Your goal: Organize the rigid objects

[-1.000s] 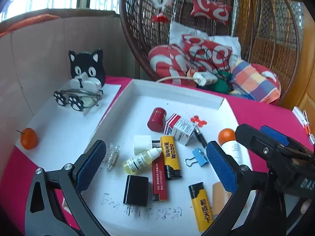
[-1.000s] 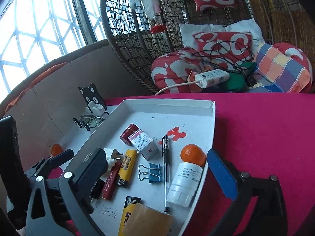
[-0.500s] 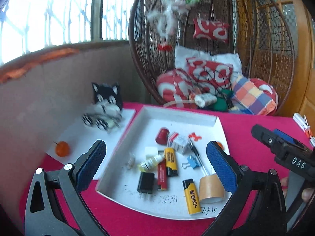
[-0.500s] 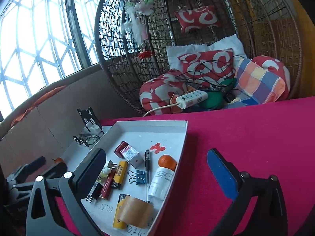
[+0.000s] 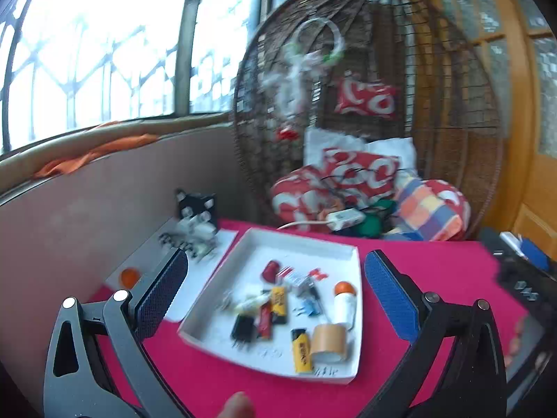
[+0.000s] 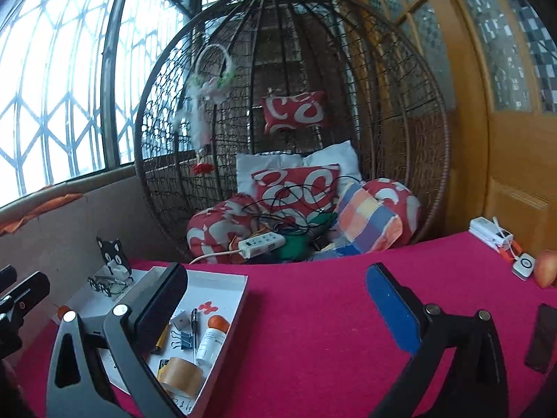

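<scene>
On the red worktop (image 5: 435, 275), the white tray (image 5: 355, 317) holds a jumble of small items; sorting looks barely begun. Both grippers' jaws gape wide, empty.

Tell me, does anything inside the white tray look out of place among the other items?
Yes: an orange fruit lies in the white tray against the white bottle, among pens, clips and lighters. It is food among stationery, so it looks misplaced.

White shallow tray (image 5: 348, 254) on red-covered bench (image 6: 313, 313), holding: brown tape roll (image 5: 330, 339), yellow lighter (image 5: 301, 350) lying flat, white bottle (image 5: 343, 308) with orange cap, blue binder clip (image 6: 182, 339), black pen (image 6: 194, 324), red cylinder (image 5: 271, 271).
</scene>
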